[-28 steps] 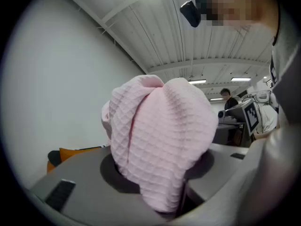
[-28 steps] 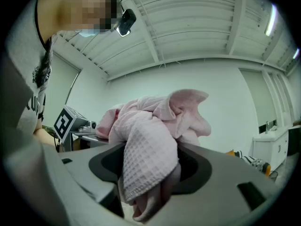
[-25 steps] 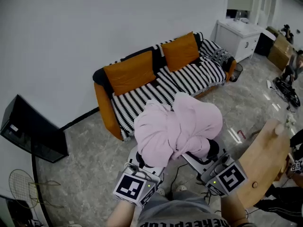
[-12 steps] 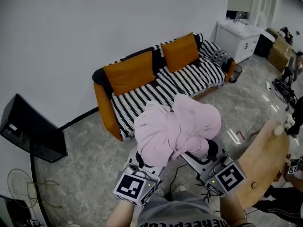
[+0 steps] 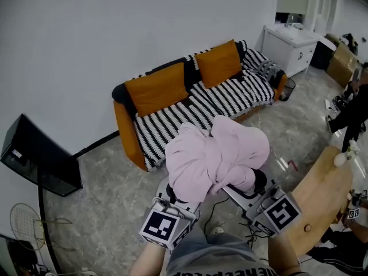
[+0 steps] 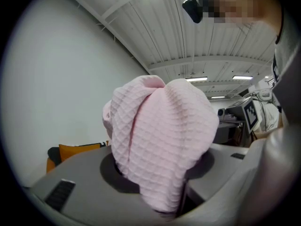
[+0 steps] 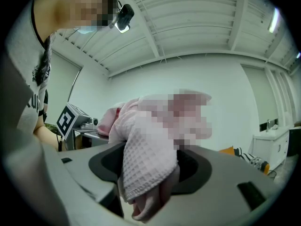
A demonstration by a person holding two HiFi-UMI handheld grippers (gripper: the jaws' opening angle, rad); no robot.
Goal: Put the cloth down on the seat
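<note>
L gripper (image 6: pixel 162 197) is clamped on the bunched pink cloth (image 5: pixel 215 157), and R gripper (image 7: pixel 148 192) grips its other side. The cloth is held in the air, well short of the striped sofa seat (image 5: pixel 195 111), so approach + drop are left, I'd say. Floor (image 5: pixel 115 183) btwn is open; wooden table (image 5: pixel 322 200) is close on the right.

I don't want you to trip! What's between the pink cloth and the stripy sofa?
Head view: only bare grey floor before the stripy sofa, though the pink cloth hides part of it.

Pink waffle cloth (image 5: pixel 215 157), bunched and held aloft, apart from the striped seat (image 5: pixel 201 105) at 12 o'clock.
</note>
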